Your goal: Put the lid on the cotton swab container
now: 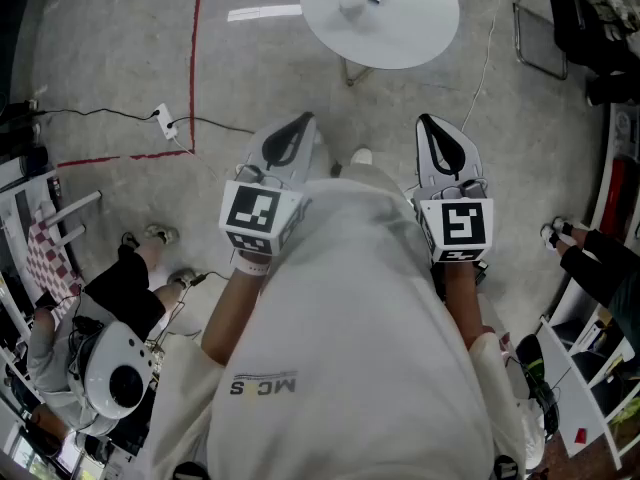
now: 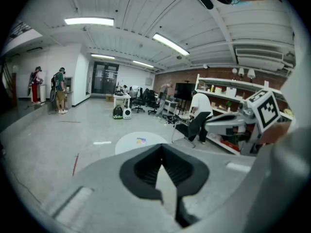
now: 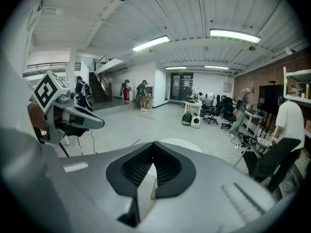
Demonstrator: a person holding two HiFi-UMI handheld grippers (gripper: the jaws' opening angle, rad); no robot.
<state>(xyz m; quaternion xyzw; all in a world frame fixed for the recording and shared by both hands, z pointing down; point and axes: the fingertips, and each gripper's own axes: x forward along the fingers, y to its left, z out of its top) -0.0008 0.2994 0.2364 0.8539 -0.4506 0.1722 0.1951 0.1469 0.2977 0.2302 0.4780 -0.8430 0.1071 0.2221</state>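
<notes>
While both hang empty near chest, left gripper (image 1: 300, 126) and right gripper (image 1: 430, 128) jaws closed; small white container (image 1: 350, 3), probably swab one, on round table (image 1: 420, 38), 12 o'clock, well apart; left marginally nearer.

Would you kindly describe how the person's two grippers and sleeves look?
The left gripper and right gripper are matching light grey shells with black ribbed fingers. Each carries a white cube with black square markers. The person wears a pale short-sleeved shirt.
</notes>
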